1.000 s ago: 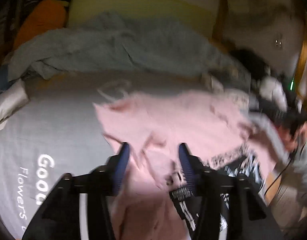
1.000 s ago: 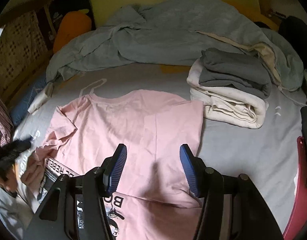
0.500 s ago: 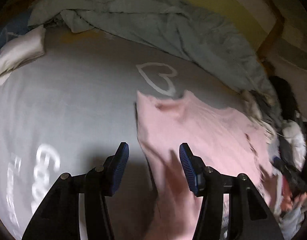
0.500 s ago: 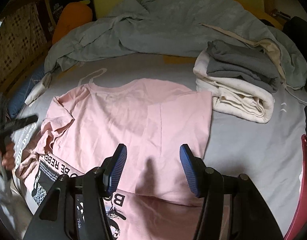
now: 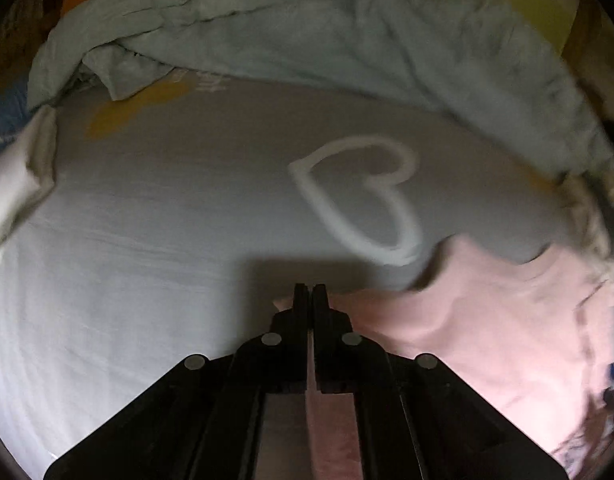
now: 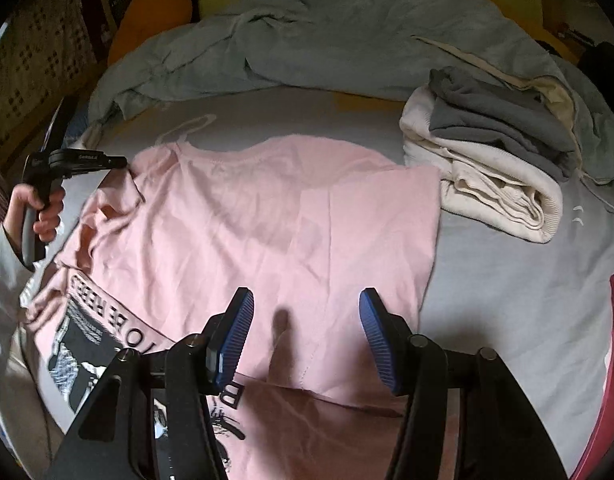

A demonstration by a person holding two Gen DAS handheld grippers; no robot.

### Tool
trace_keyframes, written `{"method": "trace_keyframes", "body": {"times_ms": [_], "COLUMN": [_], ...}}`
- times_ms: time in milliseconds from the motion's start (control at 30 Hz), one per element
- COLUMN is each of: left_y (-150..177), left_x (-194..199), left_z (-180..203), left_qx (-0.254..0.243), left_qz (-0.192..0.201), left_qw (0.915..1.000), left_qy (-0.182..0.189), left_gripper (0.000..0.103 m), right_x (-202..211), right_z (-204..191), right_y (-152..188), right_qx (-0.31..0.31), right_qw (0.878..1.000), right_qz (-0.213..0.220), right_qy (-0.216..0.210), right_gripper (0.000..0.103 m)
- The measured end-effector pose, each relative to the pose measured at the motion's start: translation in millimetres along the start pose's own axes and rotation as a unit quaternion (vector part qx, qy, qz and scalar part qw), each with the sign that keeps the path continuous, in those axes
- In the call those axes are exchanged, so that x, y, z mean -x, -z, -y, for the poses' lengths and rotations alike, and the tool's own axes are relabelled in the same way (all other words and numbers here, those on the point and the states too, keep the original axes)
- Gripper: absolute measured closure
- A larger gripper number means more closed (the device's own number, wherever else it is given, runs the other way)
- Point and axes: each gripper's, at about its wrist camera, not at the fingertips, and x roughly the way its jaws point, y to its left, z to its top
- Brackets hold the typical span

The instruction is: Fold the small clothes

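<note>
Swung leftward since a second ago, left tool (image 5: 310, 294) now at the sleeve corner of the pink T-shirt (image 6: 267, 216), jaws just snapped closed, pinching thin cloth at that edge. Right tool (image 6: 303, 320) hovering agape over the shirt's lower middle, gripping nothing. Shirt spread mid-bed on the smooth grey sheet (image 5: 147, 220), beside folded knits (image 6: 487, 168). Risk: slippery, limp jersey sliding from a shallow pinch, or bunching crookedly when dragged.

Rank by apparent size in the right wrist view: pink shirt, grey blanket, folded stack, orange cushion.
1. Pink shirt and grey blanket: look alike; the shirt is nearer, so unranked.
2. Folded stack.
3. Orange cushion, partly hidden.
</note>
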Motion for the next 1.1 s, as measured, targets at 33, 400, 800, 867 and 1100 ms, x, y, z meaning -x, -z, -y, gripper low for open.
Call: {"method": "trace_keyframes", "body": {"times_ms": [33, 400, 800, 867, 1100], "left_y": [3, 114, 185, 180, 162], "left_x": [1, 160, 116, 112, 106], "left_z": [-3, 22, 70, 53, -8], "left_qx": [-0.007, -0.107, -0.228, -0.208, -0.126], "left_qz": [0.001, 0.09, 0.029, 0.032, 0.024], "left_qw": [0.9999, 0.9876, 0.9717, 0.9746, 0.9823], "left_qy": [-0.013, 0.072, -0.057, -0.077, -0.136], "left_gripper": [0.096, 0.058, 0.054, 0.053, 0.046], "right_x": [0, 21, 40, 42, 45], "right_z": [0, -7, -18, -15, 2], "right_y": [0, -2, 6, 6, 4], "right_qx": [-0.001, 0.008, 0.02, 0.016, -0.011], "right_qw": [1.0, 0.999, 0.999, 0.999, 0.999], "right_qz": [0.0, 0.03, 0.045, 0.046, 0.044], "right_qy": [0.004, 0.008, 0.003, 0.002, 0.001], "right_gripper": [0.046, 0.046, 0.047, 0.046, 0.046]}}
